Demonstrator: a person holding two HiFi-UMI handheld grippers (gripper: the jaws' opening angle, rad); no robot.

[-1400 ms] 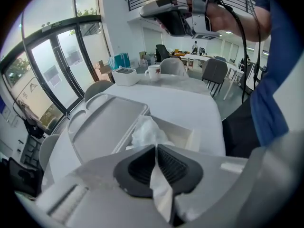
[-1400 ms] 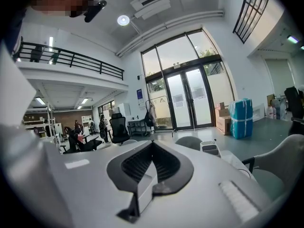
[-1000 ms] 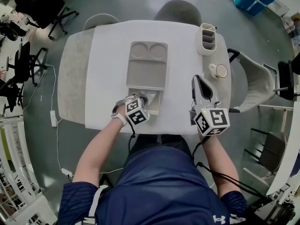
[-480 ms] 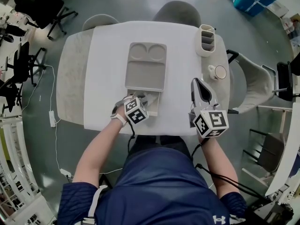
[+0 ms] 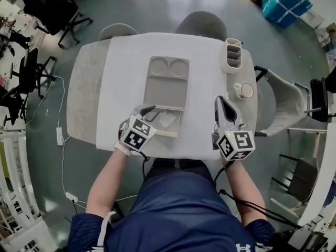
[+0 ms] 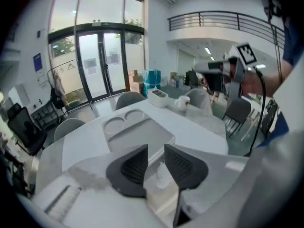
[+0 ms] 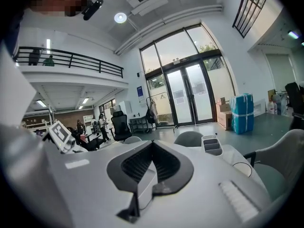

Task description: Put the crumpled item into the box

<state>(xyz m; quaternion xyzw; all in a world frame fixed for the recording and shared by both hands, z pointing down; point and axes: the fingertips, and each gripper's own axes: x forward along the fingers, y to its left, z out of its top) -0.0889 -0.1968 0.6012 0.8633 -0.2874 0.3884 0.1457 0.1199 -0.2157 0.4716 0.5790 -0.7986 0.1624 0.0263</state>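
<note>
A: Now that the left gripper (image 5: 148, 112) has drawn back toward the near-left corner of the grey moulded tray with two round wells (image 5: 167, 85), is it carrying anything?

B: No. In the left gripper view its jaws stand a little apart with nothing between them. A second ago its marker cube hung right over the shallow open box (image 5: 167, 135) that sits against the tray's near edge. It has since slid off to the left of the box.

A: And the crumpled white item (image 5: 167, 119)?

B: It lies inside the box, just on the near side of the tray. You can see it past the gap in the left gripper's jaws (image 6: 163, 177), loose, with neither pad touching it.

A: So the drop is done?

B: I'd judge so. The item looks released and settled, and the pull-back reads as the hand clearing away. What I cannot tell is whether any of it pokes above the box's rim.

A: What about the right gripper (image 5: 220, 103)?

B: It is pressed closed on nothing, with its two pads meeting in its own view (image 7: 152, 148). It hangs off the tray's right side, well clear of the box, much where it was before, and has played no part in this.

A: Anything left to do?

B: Little, by my reckoning, unless the box needs closing.
</note>
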